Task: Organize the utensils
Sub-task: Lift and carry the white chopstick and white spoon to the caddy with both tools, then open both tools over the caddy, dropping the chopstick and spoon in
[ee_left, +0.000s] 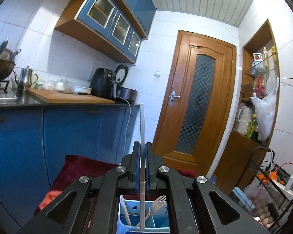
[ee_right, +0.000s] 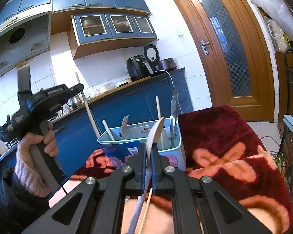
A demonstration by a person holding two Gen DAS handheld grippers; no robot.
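1. The landmark here is the pale blue utensil bin [ee_right: 171, 146], which stands on a dark red blanket [ee_right: 234, 156] with compartments inside it.
2. The left gripper [ee_left: 143, 163] is clenched on a single white chopstick [ee_left: 142, 128]. The stick stands nearly upright, its long axis running from above the jaws down toward the bin directly beneath.
3. From the right wrist view, that left gripper [ee_right: 76, 89] is held up and off to the left of the bin, well apart from its rim, in a hand [ee_right: 39, 142] with a pink knitted cuff. The chopstick's lower end slants toward the bin's left corner.
4. The right gripper [ee_right: 148, 154] is squeezed tight on a white spoon [ee_right: 156, 130], just in front of the bin's near wall. The spoon's bowl points up and forward over the rim, and its handle trails back beneath the jaws.
5. The right hand is nearer the bin. I judge that the spoon needs only a short move forward and down, while the chopstick must come across and lower, tip first.
6. A white fork [ee_right: 125, 125], another pale stick [ee_right: 108, 129] and a taller stick [ee_right: 158, 107] already stand inside the bin.
7. A thin wooden stick [ee_right: 146, 210] lies beneath the right jaws. It could be a loose chopstick, but the gripper body hides most of it.
8. The bin's floor and dividers are largely hidden, so I cannot tell which compartment is free.
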